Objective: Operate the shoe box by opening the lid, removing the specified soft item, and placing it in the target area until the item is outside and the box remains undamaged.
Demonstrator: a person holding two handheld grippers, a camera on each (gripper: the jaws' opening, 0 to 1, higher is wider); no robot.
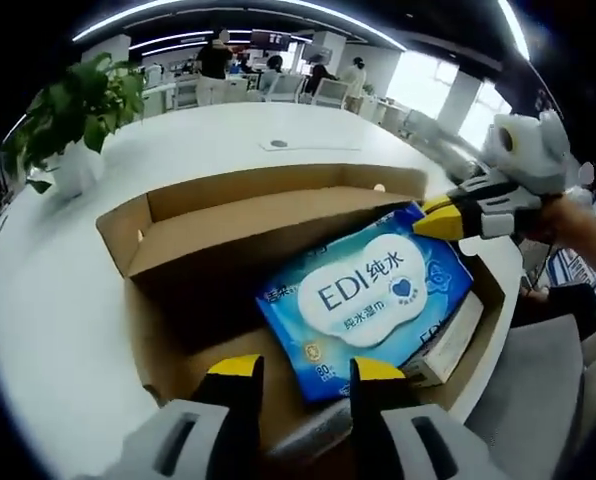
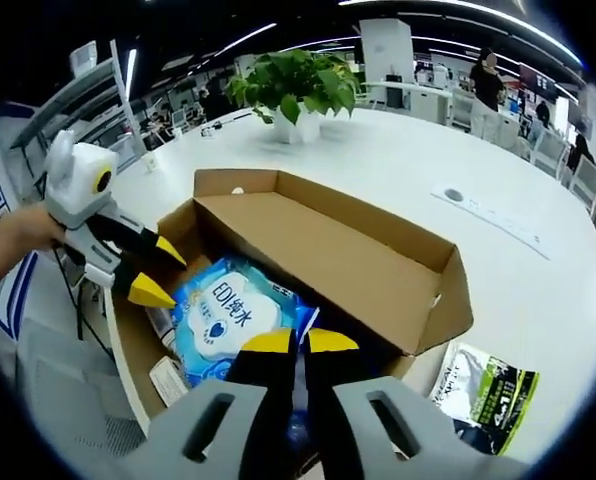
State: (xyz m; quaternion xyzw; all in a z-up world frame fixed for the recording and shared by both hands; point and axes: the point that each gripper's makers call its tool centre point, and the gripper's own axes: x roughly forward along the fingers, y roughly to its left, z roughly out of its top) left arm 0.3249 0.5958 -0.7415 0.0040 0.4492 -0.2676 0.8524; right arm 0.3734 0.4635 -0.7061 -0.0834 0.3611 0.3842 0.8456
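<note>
Lying in the open shoe box (image 1: 278,215), the wipes pack (image 1: 368,290) has its corner between the right gripper's (image 1: 430,218) jaws.

Ceiling light strips (image 1: 178,12) and bright windows (image 1: 448,90) light the room evenly; the windows blow out to white. The white table (image 2: 538,290) reflects soft glare. Deep shadow fills the cardboard box (image 1: 208,300) under its raised flap. Fisheye bending curves the edges, where detail smears; the near jaws look slightly soft.

Blue-white wipes pack (image 1: 366,298), brown box (image 1: 243,222), white table (image 1: 58,300)
</note>
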